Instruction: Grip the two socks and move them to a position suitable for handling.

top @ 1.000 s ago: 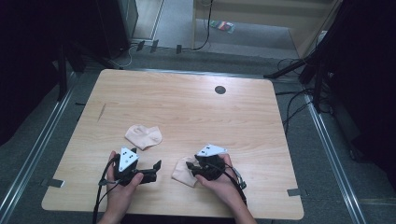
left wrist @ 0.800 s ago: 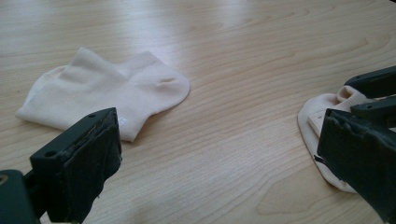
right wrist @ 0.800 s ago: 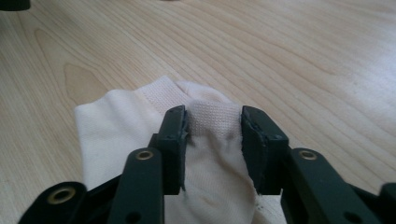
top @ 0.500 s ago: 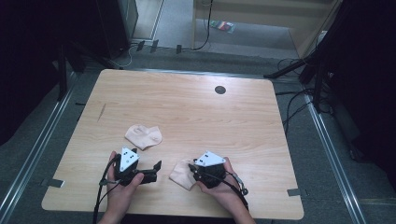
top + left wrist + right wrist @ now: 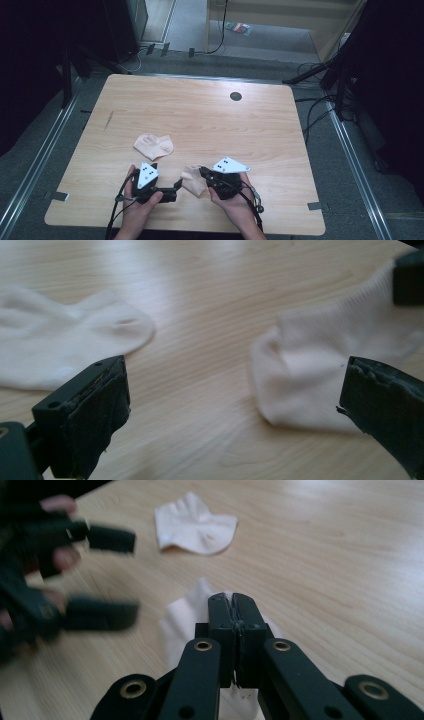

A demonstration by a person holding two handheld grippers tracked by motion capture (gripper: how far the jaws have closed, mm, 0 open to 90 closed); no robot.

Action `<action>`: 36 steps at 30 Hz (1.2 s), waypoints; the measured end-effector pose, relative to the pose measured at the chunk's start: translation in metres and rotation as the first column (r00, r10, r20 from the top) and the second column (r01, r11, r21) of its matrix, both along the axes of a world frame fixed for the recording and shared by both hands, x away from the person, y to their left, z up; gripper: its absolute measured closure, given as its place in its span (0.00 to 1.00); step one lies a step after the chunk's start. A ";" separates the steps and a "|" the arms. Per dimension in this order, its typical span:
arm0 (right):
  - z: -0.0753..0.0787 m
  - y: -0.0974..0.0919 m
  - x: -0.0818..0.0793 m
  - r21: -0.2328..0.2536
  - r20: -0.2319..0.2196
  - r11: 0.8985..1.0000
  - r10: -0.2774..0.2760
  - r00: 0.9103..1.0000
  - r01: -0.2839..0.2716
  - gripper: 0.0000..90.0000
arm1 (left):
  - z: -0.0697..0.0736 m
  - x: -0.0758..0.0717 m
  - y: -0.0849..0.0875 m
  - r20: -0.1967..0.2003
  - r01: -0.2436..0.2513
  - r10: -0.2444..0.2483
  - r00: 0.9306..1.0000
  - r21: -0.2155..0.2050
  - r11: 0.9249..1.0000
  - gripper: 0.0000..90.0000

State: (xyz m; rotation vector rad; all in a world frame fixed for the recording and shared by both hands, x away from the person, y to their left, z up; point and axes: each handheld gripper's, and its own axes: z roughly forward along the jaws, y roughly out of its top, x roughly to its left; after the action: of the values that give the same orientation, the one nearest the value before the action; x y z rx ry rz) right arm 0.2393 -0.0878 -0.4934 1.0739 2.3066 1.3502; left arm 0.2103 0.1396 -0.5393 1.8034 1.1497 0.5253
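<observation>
Two pale socks lie on the wooden table (image 5: 200, 115). One sock (image 5: 153, 145) (image 5: 60, 345) (image 5: 197, 525) lies flat to the left of centre. The near sock (image 5: 192, 180) (image 5: 320, 370) (image 5: 180, 620) is near the front edge. My right gripper (image 5: 202, 173) (image 5: 232, 605) has just been closing and is shut on that sock's edge, with white fabric showing under the pressed jaws. My left gripper (image 5: 176, 184) (image 5: 232, 375) stands wide open just left of the same sock, its right jaw over the fabric without touching it. It appears blurred at the left of the right gripper view (image 5: 107, 575).
A dark round hole (image 5: 235, 96) sits near the table's far edge. Cables (image 5: 320, 115) and dark stands lie on the floor to the right. The table's front edge runs just below both hands.
The right gripper's jaws have closed onto the near sock's edge and the hand has risen slightly. The left gripper has shifted a little toward that sock.
</observation>
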 end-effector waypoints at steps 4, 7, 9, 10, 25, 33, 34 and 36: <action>0.016 0.007 -0.006 0.044 -0.003 0.998 -0.048 0.999 0.048 0.99 | -0.005 -0.012 -0.031 0.000 0.053 -0.053 0.999 0.043 0.998 0.00; 0.023 0.009 -0.010 0.073 -0.012 0.996 -0.058 0.998 0.058 0.99 | -0.007 -0.014 -0.041 -0.020 0.068 -0.067 0.998 0.057 0.996 0.00; 0.025 0.010 -0.012 0.083 -0.013 0.995 -0.058 0.998 0.059 0.99 | -0.008 -0.014 -0.046 -0.046 0.056 -0.054 0.997 0.055 0.997 0.00; 0.030 0.011 -0.014 0.109 -0.010 0.992 -0.063 0.998 0.064 0.99 | -0.008 -0.012 -0.048 -0.076 0.047 -0.044 0.996 0.035 0.998 0.00; 0.049 0.005 -0.023 0.246 0.026 0.963 -0.121 0.992 0.111 0.99 | 0.023 -0.026 -0.007 0.274 -0.157 0.091 0.957 0.231 0.960 0.99; 0.004 -0.013 -0.002 0.150 -0.121 0.968 -0.184 0.975 0.201 0.99 | 0.011 -0.029 -0.030 0.118 0.046 -0.087 0.989 0.316 0.948 0.77; -0.007 -0.022 0.004 0.105 -0.158 0.969 -0.204 0.966 0.222 0.99 | 0.004 -0.026 -0.032 0.048 0.101 -0.119 0.992 0.273 0.957 0.68; -0.016 -0.032 0.008 0.070 -0.188 0.967 -0.229 0.955 0.245 0.99 | 0.002 -0.022 -0.029 -0.005 0.150 -0.152 0.988 0.209 0.966 0.55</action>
State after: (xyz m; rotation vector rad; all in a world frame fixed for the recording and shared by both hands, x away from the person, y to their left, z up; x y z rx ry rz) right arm 0.2469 -0.1194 -0.5097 1.5047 2.1622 1.3247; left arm 0.1886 0.1104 -0.5370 2.0471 0.9689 0.5820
